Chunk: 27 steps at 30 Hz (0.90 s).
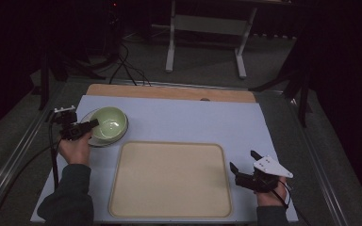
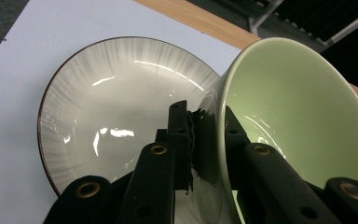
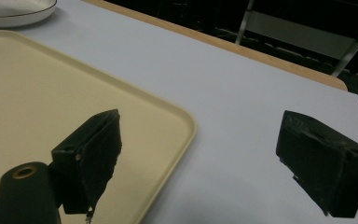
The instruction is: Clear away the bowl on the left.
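Lifting: the left gripper [image 2: 205, 140] is clenched on the wall of the green bowl [image 2: 303, 121], one jaw inside, one outside, at the rim nearest the person.
Bowl place: at the table's left rear, over the plate [image 2: 121, 107] it seems to have been nested in; in the left gripper view the bowl is tipped and the plate's shiny well lies bare beside it.
Bowl pointing: it is round, so it has no real long axis; its mouth faces up in the high view [image 1: 109, 123] and tilts away from the gripped side in the left gripper view.
Done: grip taken, and the bowl looks to be just coming free of the plate.
Left: by my judgement, carrying the bowl to the tray [image 1: 169, 181] and setting it down, then perhaps the plate; the tray is bare.
Right gripper [image 1: 247, 162]: released, jaws wide apart with nothing between them, held off the tray's right edge over the mat [image 3: 242, 102].
Risk: a thin rim pinch could let the bowl swing.
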### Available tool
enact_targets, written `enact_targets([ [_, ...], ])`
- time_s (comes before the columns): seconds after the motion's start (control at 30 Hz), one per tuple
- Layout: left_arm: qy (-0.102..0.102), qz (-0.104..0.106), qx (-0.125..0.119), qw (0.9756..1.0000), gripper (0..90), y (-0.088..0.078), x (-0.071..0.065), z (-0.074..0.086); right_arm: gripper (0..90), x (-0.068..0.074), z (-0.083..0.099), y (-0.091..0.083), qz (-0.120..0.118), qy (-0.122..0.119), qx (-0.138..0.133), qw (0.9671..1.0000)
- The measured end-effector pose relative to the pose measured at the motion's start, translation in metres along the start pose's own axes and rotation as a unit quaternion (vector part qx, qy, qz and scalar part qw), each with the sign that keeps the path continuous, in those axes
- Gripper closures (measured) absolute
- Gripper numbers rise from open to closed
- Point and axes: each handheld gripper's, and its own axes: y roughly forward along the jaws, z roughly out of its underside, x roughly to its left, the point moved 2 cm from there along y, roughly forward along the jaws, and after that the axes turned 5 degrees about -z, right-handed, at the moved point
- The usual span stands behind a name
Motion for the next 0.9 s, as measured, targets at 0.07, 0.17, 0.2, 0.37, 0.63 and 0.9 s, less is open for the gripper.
enact_targets([
  [0.07,0.006,0.009,-0.002,0.9999,81.0,-0.003,-0.001,0.002,13.5,0.000,0.000,0.000,0.000,0.000,-0.001,1.0000],
  [0.17,0.025,0.008,-0.002,0.9997,80.7,-0.008,-0.004,0.006,13.5,0.000,0.000,0.000,0.001,0.002,0.000,1.0000],
  [0.2,0.029,0.007,-0.002,0.9995,80.6,-0.009,-0.005,0.006,13.5,0.000,0.000,0.000,0.002,0.002,0.000,1.0000],
  [0.37,0.028,0.023,-0.002,0.9994,80.7,-0.014,-0.007,0.012,13.5,-0.002,0.000,-0.001,0.005,0.007,-0.003,1.0000],
  [0.63,0.034,0.029,0.002,0.9990,80.6,-0.018,-0.010,0.022,13.5,-0.002,0.000,-0.002,0.008,0.007,-0.004,0.9999],
  [0.9,0.045,0.044,0.003,0.9980,80.8,-0.021,-0.019,0.034,13.5,-0.003,0.000,-0.002,0.009,0.009,-0.005,0.9999],
])
